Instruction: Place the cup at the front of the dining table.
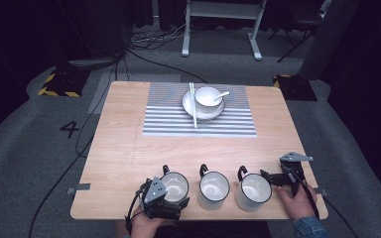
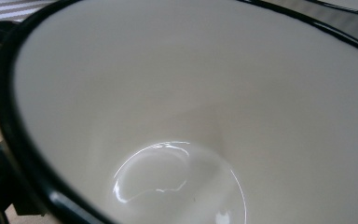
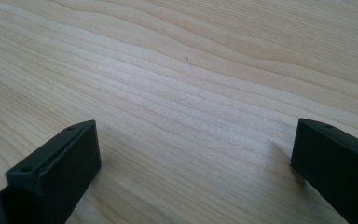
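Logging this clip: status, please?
Left gripper at left mug, grip unclear. Right gripper open over bare table, beside right mug. Middle mug untouched.

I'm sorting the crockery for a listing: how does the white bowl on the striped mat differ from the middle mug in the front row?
The white bowl sits on a white saucer with a spoon in it; the middle white black-rimmed mug stands empty on the bare wooden table. The mug has a black handle and rim; the bowl has neither. Both are white, glossy and upright.
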Available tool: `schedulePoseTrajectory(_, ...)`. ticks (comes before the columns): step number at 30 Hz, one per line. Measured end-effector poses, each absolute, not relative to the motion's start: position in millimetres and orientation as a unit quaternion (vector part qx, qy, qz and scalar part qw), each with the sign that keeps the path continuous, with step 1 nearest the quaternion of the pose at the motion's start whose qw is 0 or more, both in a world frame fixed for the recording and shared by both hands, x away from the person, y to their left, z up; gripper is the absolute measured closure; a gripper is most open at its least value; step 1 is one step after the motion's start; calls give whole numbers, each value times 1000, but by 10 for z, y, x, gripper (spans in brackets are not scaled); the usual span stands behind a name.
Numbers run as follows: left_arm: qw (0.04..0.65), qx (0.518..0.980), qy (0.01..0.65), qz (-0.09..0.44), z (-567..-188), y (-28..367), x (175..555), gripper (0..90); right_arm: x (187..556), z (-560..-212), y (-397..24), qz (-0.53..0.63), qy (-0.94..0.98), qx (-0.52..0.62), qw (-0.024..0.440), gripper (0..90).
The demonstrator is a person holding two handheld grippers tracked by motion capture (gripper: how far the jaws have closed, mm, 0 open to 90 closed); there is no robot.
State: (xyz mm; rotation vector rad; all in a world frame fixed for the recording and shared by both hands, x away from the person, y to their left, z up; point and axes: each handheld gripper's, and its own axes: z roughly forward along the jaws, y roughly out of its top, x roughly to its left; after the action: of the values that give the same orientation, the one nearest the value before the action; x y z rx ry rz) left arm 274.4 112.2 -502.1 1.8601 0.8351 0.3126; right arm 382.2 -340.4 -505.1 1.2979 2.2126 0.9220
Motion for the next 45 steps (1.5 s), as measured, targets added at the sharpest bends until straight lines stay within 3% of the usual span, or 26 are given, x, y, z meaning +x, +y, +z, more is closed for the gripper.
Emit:
schedulePoseTrajectory(17,488,788,347,141,-4862,1148,2802,31,3816,-5051,-3407,330,795,466,207,15)
schedulePoseTrajectory(45,506,787,329,132,-4063,1468,3264,33,3831,-5051,-3402,331,795,466,203,6)
